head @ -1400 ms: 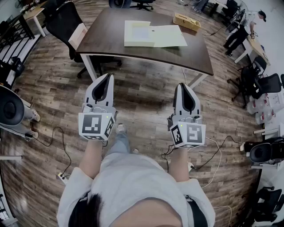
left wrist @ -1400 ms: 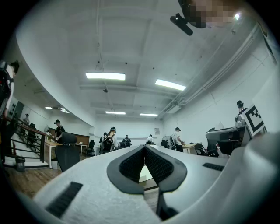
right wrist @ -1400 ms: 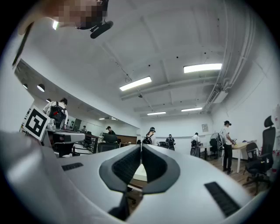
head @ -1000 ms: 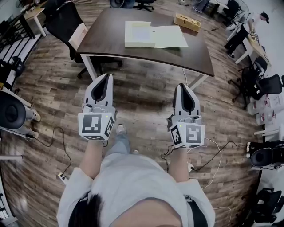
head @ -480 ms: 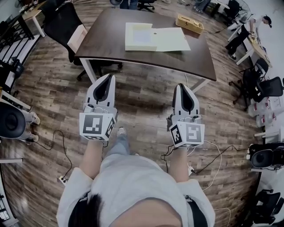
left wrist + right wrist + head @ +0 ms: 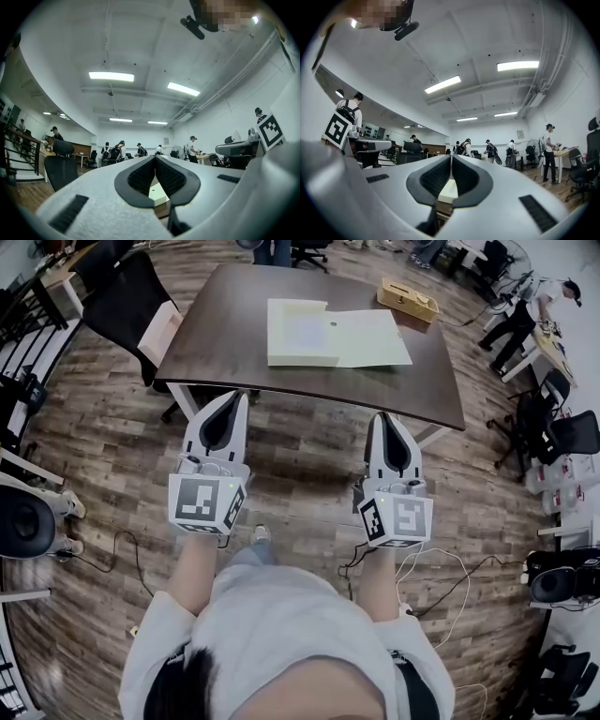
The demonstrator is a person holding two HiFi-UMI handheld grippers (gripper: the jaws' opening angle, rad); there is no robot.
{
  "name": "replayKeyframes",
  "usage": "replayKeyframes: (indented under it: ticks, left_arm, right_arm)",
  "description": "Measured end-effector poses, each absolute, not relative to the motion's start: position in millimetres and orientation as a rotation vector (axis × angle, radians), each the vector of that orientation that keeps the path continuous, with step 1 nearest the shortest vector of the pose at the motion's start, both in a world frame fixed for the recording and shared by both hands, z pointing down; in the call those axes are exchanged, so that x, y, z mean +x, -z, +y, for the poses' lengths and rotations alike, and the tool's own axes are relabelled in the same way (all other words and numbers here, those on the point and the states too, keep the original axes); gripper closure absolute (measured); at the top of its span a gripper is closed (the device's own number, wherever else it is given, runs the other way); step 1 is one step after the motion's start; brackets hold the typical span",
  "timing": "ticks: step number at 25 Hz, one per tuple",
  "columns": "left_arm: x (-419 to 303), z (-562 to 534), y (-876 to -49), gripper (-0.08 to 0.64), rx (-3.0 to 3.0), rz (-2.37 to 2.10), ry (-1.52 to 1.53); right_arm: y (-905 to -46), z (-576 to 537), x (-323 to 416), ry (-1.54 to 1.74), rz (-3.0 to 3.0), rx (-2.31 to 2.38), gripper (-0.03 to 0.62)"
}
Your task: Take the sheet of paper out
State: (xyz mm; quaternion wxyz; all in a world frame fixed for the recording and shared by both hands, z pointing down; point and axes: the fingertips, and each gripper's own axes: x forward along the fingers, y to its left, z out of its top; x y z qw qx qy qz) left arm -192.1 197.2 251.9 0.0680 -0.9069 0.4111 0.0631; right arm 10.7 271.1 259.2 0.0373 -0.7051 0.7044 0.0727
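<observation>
Sheet of paper, a thin whitish rectangle (image 6: 302, 331), lies flat on the left half of the open pale-yellow card folder (image 6: 375, 338) on the dark brown wooden table (image 6: 216, 343), well ahead of both grippers. It is likely light, floppy and easy to crease, so pinch a free edge or corner. Left gripper (image 6: 238, 397) and right gripper (image 6: 383, 417) both have their jaws closed together, empty.

No readable text was found.
On left gripper (image 6: 233, 399) and right gripper (image 6: 385, 418), marker cubes (image 6: 204, 505) showed only square coded patterns, no lettering.
</observation>
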Motion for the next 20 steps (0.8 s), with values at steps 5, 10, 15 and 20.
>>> replayKeyframes:
  ticks: [5, 10, 15, 20]
  left_arm:
    - [-189, 159, -253, 0.551, -2.749, 1.217, -0.191]
    - [-186, 126, -253, 0.551, -2.762, 1.186, -0.192]
    - [-187, 98, -253, 0.551, -2.772, 1.158, -0.200]
    - [-186, 82, -258, 0.551, -2.791, 1.121, -0.186]
  right_arm:
    - [-260, 236, 11, -0.223, 2.151, -2.186, 0.574]
    - [-259, 206, 11, -0.220, 2.131, -2.203, 0.574]
    - [-260, 184, 10, -0.204, 2.096, -2.213, 0.574]
    - [-268, 169, 5, -0.177, 2.079, -2.229, 0.574]
